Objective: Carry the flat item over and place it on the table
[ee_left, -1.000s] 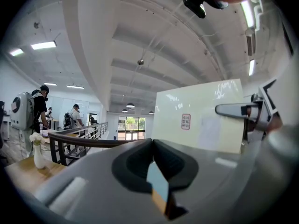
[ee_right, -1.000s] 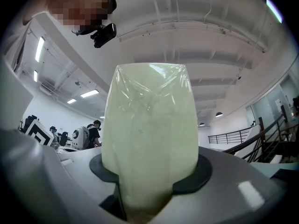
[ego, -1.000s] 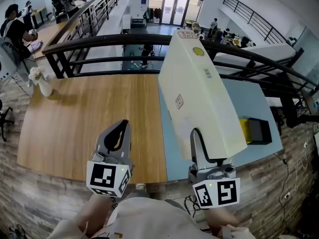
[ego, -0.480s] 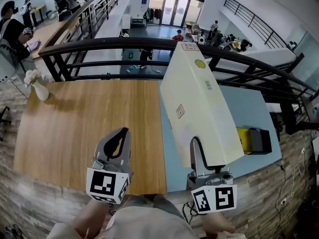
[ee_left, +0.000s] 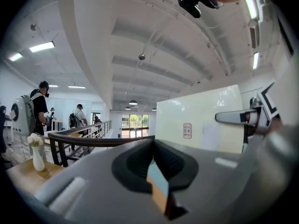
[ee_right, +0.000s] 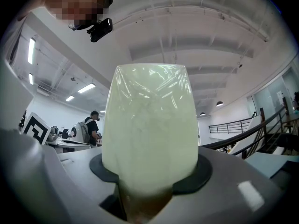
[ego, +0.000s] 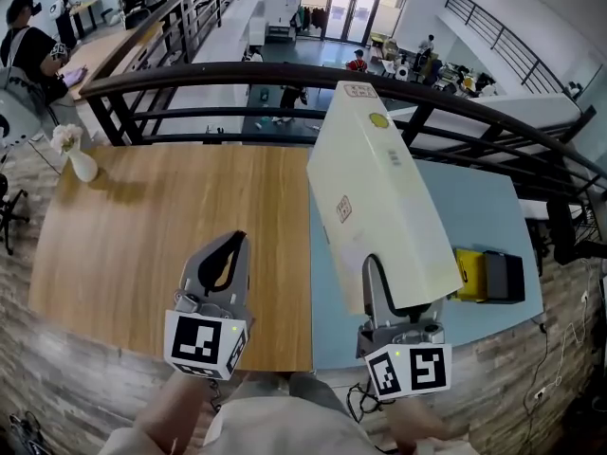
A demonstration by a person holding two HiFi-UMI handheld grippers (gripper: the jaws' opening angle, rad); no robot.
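Hovering mid-carry here. The wood table (ego: 142, 235) fills the left and centre of the head view, with a blue table (ego: 484, 216) to its right. The box (ego: 379, 197) is up in the air at centre-right, tilted, with its lower end clamped in the right gripper (ego: 379, 278). The left gripper (ego: 232, 245) is pinched together and empty. I'd say the carrying's about done, with the set-down and release left.

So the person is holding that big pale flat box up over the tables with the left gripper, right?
No: it's the right gripper that holds the flat box up over the tables, as the head view shows. The left gripper is shut and empty.
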